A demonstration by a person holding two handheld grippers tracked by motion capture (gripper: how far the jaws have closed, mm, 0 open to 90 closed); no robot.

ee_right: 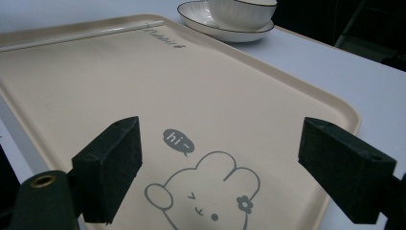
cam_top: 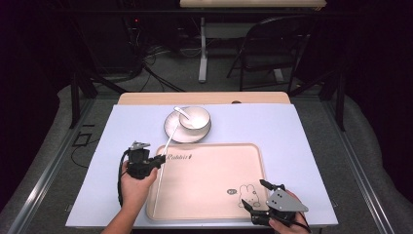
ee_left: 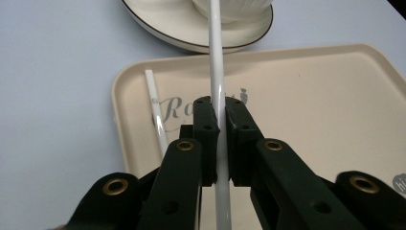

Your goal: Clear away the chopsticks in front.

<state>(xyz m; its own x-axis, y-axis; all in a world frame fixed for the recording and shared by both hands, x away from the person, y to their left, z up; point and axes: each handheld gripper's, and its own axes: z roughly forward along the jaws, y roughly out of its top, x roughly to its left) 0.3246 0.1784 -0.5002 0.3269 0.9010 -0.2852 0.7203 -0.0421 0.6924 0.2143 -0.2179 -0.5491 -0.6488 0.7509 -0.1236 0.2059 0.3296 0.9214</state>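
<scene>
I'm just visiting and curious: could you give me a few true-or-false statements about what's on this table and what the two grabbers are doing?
1. The left gripper is shut on a white chopstick. True.
2. The right gripper is holding the bowl. False: its jaws stand open and empty over the tray.
3. A second chopstick lies on the tray. True.
4. The bowl sits on the tray. False: it sits on a plate beyond the tray.
5. The tray shows a rabbit drawing. True.

On the counter (cam_top: pixel 302 131), a bowl (cam_top: pixel 195 117) sits on a plate (cam_top: pixel 171 127) behind the tray (cam_top: pixel 209 180). One chopstick (cam_top: pixel 157 195) lies along the tray's left edge.
</scene>
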